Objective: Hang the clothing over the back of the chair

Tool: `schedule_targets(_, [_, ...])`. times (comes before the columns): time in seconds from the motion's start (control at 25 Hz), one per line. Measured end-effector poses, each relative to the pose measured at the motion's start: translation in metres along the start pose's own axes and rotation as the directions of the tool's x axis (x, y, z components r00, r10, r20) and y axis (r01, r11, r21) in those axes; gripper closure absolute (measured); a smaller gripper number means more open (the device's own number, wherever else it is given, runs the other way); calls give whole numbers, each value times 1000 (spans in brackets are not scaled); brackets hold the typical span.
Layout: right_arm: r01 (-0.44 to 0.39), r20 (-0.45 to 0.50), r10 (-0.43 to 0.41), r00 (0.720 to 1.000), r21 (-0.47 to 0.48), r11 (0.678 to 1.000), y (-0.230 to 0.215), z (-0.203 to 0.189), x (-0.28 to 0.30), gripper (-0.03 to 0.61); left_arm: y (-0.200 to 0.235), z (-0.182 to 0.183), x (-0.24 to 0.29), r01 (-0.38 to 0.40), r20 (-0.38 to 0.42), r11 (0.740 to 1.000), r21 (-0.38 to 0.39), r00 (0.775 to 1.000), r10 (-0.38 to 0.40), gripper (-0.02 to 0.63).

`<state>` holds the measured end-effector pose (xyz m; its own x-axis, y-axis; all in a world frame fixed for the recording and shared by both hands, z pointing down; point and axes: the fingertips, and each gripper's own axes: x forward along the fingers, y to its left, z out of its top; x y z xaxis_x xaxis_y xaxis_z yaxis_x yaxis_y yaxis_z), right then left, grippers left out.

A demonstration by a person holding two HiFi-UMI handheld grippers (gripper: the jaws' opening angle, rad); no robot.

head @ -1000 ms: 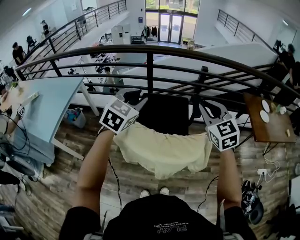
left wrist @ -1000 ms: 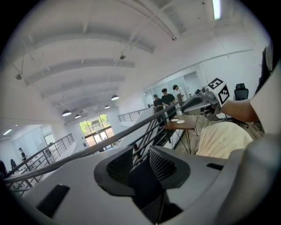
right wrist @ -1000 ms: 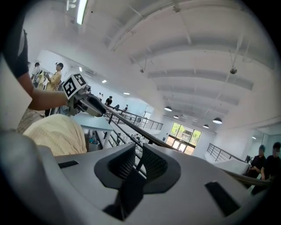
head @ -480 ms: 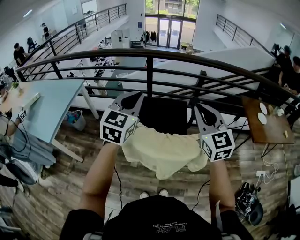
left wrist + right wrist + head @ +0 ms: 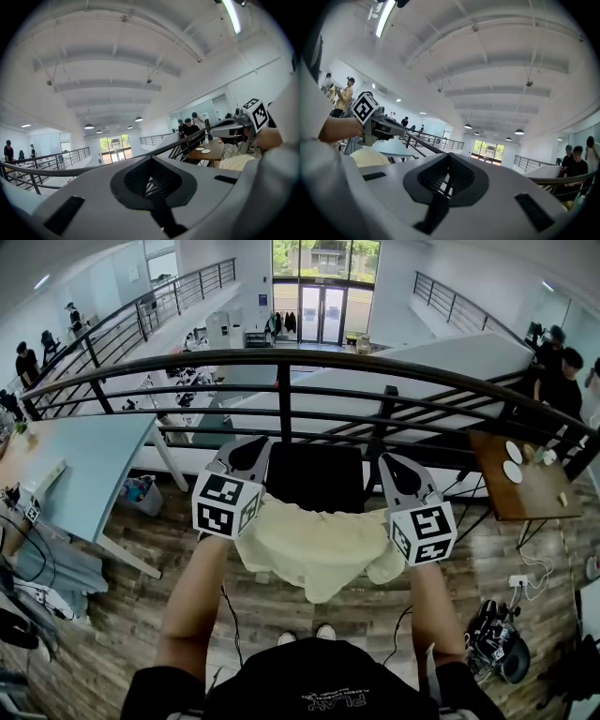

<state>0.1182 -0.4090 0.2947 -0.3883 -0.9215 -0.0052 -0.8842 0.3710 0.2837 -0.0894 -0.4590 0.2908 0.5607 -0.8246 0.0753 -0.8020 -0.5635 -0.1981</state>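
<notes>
Below and between the two sets of jaws: one pale yellow garment, apparently draped over the back of one black chair, so probably hung already. Two grippers, left gripper and right gripper, both level, jaws pressed together on nothing, above the cloth's outer corners. One black railing ahead of the jaws.

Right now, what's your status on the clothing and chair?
Left gripper and right gripper shut, both empty. Cream clothing looks draped over the chair back, between them. Nothing in the way; railing beyond.
</notes>
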Motion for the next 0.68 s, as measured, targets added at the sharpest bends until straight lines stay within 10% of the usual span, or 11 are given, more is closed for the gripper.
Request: schedule_targets(0.68, [28,3,-28,1000,-2,1000,-13,4,2,558,6,10,5,2,22,1000,7,1000,-2,601])
